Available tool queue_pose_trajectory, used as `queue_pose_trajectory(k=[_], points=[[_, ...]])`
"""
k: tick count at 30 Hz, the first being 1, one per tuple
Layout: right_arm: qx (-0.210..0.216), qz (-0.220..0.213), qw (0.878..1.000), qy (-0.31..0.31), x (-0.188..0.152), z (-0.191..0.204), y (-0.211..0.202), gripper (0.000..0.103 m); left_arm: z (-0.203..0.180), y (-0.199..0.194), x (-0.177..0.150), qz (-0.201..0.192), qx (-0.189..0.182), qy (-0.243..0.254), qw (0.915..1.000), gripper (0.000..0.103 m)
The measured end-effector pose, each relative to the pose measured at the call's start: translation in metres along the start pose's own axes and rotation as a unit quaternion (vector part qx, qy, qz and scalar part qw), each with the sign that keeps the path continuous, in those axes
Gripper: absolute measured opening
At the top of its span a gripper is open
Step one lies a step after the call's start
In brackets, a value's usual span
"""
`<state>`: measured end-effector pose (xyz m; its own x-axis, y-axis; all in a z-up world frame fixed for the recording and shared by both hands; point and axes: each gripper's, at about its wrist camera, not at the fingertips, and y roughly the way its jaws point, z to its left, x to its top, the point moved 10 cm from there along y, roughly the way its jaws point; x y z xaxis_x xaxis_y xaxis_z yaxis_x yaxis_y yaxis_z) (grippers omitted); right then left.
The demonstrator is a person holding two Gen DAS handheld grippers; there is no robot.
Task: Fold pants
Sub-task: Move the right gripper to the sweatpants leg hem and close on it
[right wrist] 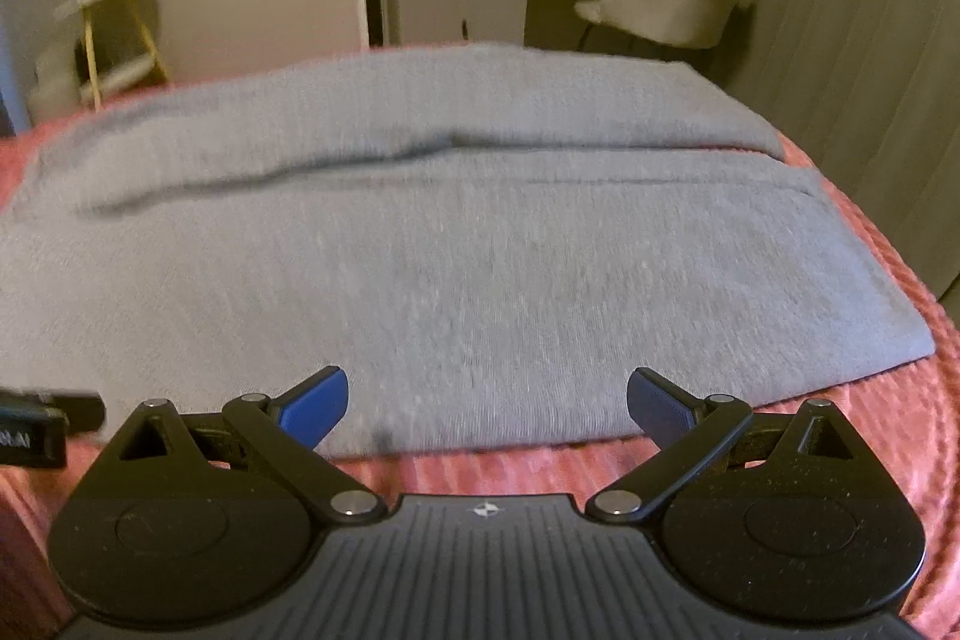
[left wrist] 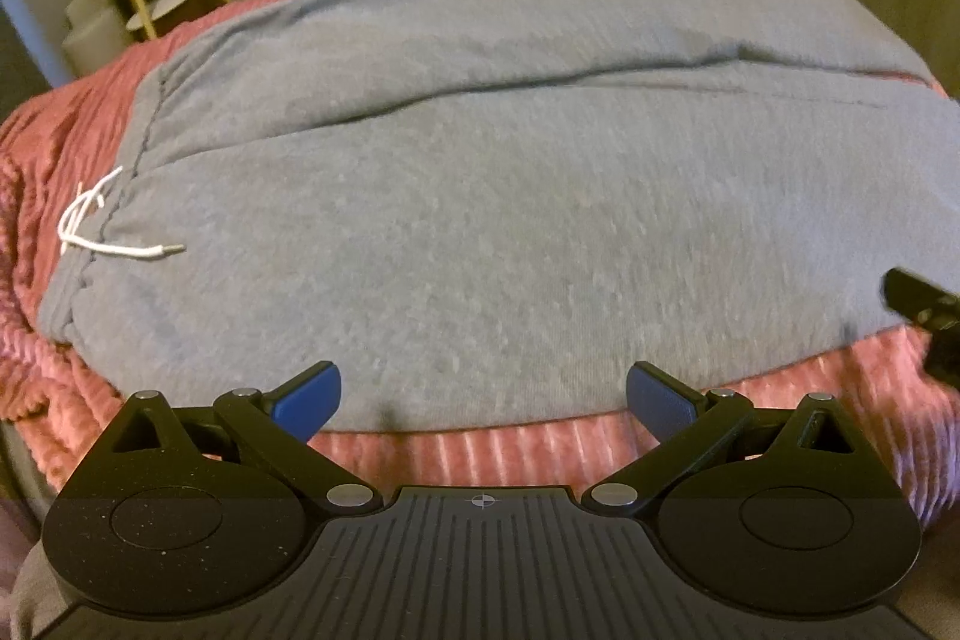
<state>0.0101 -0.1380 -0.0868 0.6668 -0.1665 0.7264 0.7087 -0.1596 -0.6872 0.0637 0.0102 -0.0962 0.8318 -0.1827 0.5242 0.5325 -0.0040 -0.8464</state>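
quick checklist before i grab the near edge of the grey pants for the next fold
1. Left gripper open, nothing held: ok.
2. Right gripper open, nothing held: ok.
3. Grey pants lie flat on the pink blanket, legs stacked: ok.
4. Near edge in front of both grippers: ok.
5. White drawstring tucked in: not ok, it lies loose at the waistband.
6. Far leg edges lined up: cannot tell, blurred.

Matt grey knit-cloth pants (left wrist: 480, 196) lie on a ribbed, plush pink blanket (left wrist: 498, 454), a white cord drawstring (left wrist: 102, 226) at their waistband, near each gripper's matt black plastic and blue pads (right wrist: 315, 403).
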Motion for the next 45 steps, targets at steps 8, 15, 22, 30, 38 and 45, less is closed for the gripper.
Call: queue_pose_trajectory(k=[8, 15, 22, 30, 38, 45], points=[[0.073, 0.081, 0.986, 0.122, 0.011, -0.036, 0.028, 0.099, 0.021, -0.001, 0.031, -0.031, 0.038, -0.039, 0.9981, 0.103], [0.024, 0.085, 0.974, 0.207, 0.112, -0.086, 0.095, 0.099, 0.04, 0.018, 0.104, -0.071, 0.083, -0.104, 0.9886, 0.103], [0.014, 0.124, 0.95, 0.286, 0.215, -0.097, 0.232, 0.099, 0.093, 0.069, 0.113, -0.115, 0.129, -0.173, 0.9697, 0.103], [-0.033, 0.133, 0.947, 0.289, 0.286, -0.086, 0.363, 0.099, 0.074, 0.103, 0.121, -0.13, 0.059, -0.156, 0.9773, 0.103], [-0.142, 0.132, 0.95, 0.245, 0.272, -0.097, 0.375, 0.028, 0.053, 0.129, 0.119, -0.111, 0.041, -0.121, 0.9856, 0.103], [0.051, 0.029, 0.944, 0.325, 0.217, -0.128, 0.265, 0.007, 0.073, 0.113, 0.124, -0.14, 0.04, -0.155, 0.9772, 0.103]])
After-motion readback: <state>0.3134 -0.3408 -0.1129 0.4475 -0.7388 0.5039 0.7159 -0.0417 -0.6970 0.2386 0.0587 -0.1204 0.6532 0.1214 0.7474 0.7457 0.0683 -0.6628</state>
